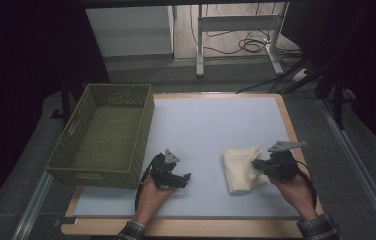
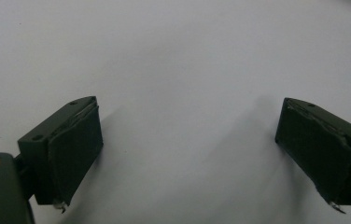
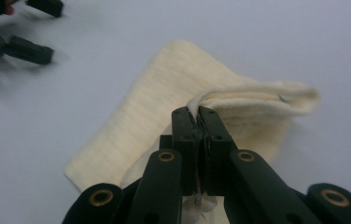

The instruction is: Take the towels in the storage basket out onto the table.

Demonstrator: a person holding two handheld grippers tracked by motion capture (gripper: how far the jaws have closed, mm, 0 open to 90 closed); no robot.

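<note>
pinching a fold of the cream towel [image 3: 164, 98], the right claw [image 3: 197, 119] has its jaws pressed together on the cloth's edge, with a bit of fabric poking out below them. in the high view the towel [image 1: 238, 167] lies on the right half of the desk [image 1: 206, 125], partly folded over itself, its near right corner lifted where the right claw [image 1: 257, 164] grips it. the rest of the cloth lies flat on the pale surface.

the left claw [image 1: 186, 178] rests low over the desk to the left of the towel, well apart from it, held in the person's left hand [image 1: 151, 195]. its own view shows the jaws standing wide apart with nothing but bare desk between them, each pad [image 2: 73, 154] casting a soft shadow.

a green woven basket [image 1: 71, 145] sits at the desk's left edge, just beyond the left claw, its near corner close to that hand. plaid sleeve cuffs [image 1: 318, 227] show at the bottom edge.
</note>
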